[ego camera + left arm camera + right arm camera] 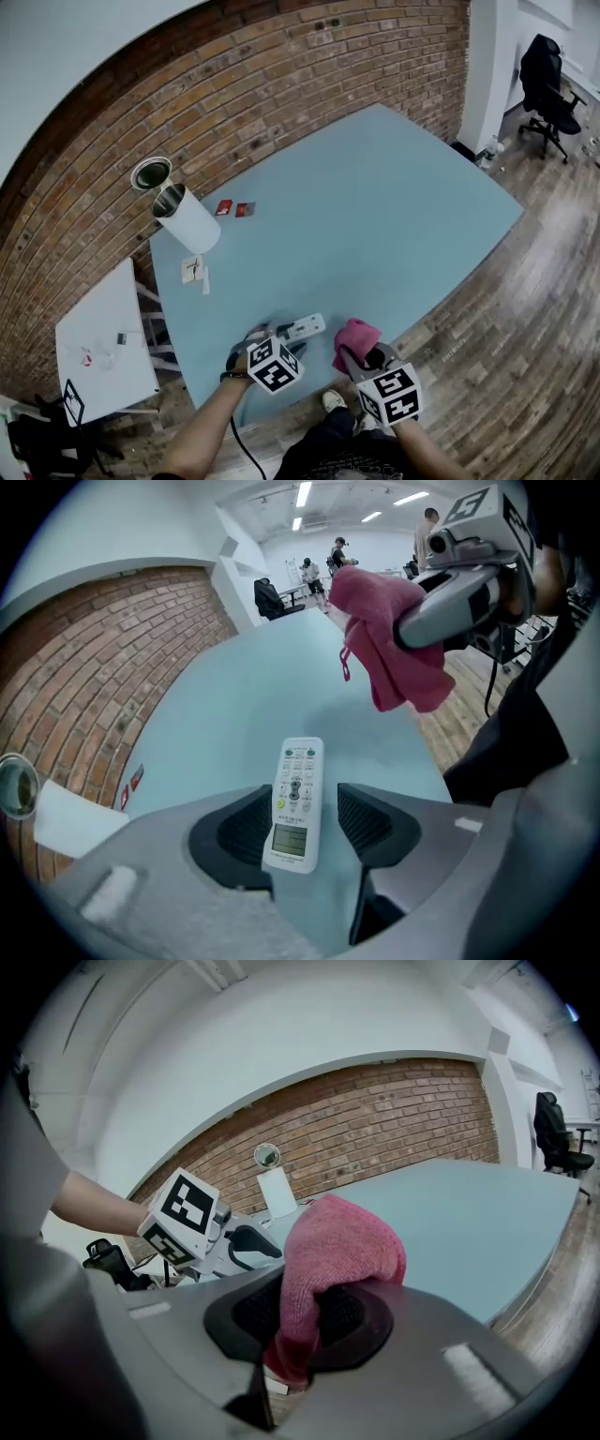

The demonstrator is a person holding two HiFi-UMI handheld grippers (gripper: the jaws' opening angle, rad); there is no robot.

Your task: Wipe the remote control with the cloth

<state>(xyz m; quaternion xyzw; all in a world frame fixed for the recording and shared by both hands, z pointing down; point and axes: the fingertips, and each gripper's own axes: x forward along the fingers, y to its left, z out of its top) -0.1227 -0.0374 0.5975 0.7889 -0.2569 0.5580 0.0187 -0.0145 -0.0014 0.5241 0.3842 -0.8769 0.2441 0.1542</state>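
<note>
- Closest in: the left gripper (305, 825) points steeply down over the table's (394, 206) near edge. Its jaws are spread wide and neither pad presses on anything.
- The remote (295, 799) lies flat on the table right between those jaws, face up. The display end is nearest the gripper and the button end points away.
- The remote's long axis runs along the line the gripper points, parallel to both pads. A strip of table shows on either side of it, so the jaws straddle it without pinching.
- Just to the right, the right gripper (305, 1321) has its jaws clamped on the cloth (339, 1241). The cloth bunches up above the pads and a tail hangs below them.
- The key relation, from the head view: the remote lies roughly along the near edge, to the left of the cloth. The cloth is near the remote's right end but apart from it, held up off the table.
- My read is that the left gripper is the nearer one and is placed to steady the remote. The cloth then has to travel left and down to reach it.
- Only the left gripper view shows the gaps beside the remote; in the head view the marker cube covers them. The right gripper view shows no remote at all, only cloth and the other gripper.
- Farthest out, a white cup (187, 220) stands at the table's left corner.
</note>
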